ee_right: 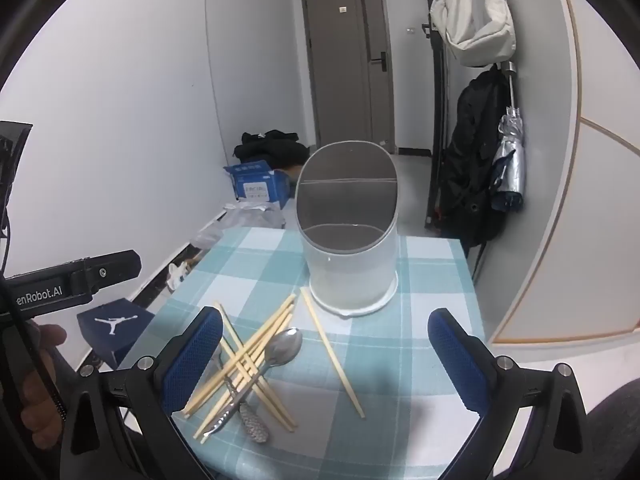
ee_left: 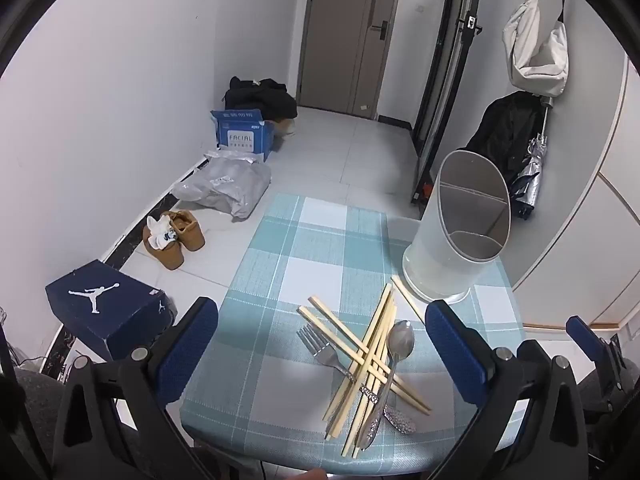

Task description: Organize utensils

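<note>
A: Utensils first, from my left wrist view: a loose pile of pale wooden chopsticks (ee_left: 370, 364), square-sectioned and crossed over one another, lies on the near part of the teal-and-white checked woven tablecloth (ee_left: 280, 248). A shiny steel fork (ee_left: 320, 350) pokes out on the pile's left, and a polished steel spoon (ee_left: 400, 340) with a studded, textured handle lies on its right.

B: And the holder?

A: A white frosted plastic utensil holder (ee_left: 456, 240), cylindrical with a slanted oval mouth and a grey inner lining, stands upright beyond the pile. A divider splits it into compartments; I see nothing in them. One chopstick runs just beside its base.

B: Your left tongs?

A: My left gripper (ee_left: 320, 348) has its blue, dimpled pads spread as wide as they go, on either side of the pile, gripping nothing.

B: Switch views.

A: From the right wrist, the same holder (ee_right: 352, 276) sits mid-table, its two visible compartments bare. The chopstick pile (ee_right: 256, 364) lies to the left, partly behind my left-hand pad, with the spoon (ee_right: 286, 344) bowl-up among the sticks. A single stray chopstick (ee_right: 332, 352) lies apart from the pile, slanting from the holder's base towards me.

B: Right tongs?

A: My right gripper (ee_right: 326, 360) is likewise fully spread and holds nothing; the stray stick lies on the cloth between its pads, untouched.
</note>
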